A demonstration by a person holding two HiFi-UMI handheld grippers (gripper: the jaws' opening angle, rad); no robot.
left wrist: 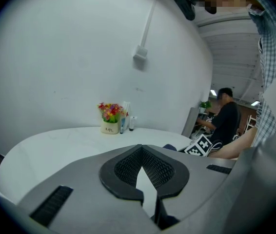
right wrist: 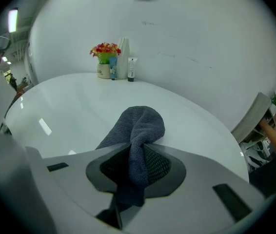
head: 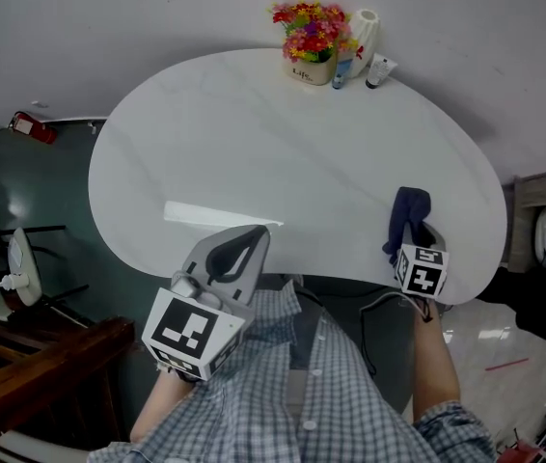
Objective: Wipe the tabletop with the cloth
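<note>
The jaws of your right gripper (right wrist: pixel 137 154) are pinched on a bunched fold of the soft, limp cloth (right wrist: pixel 140 123), which flops just ahead, probably touching the tabletop (right wrist: pixel 74 104), while the jaws of your left gripper (left wrist: pixel 140 149) are closed, empty.

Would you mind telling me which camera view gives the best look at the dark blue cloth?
The right gripper view: the cloth fills the middle, pinched between the right gripper's jaws. The head view shows it small, ahead of that gripper; the left gripper view shows only a dark sliver.
</note>
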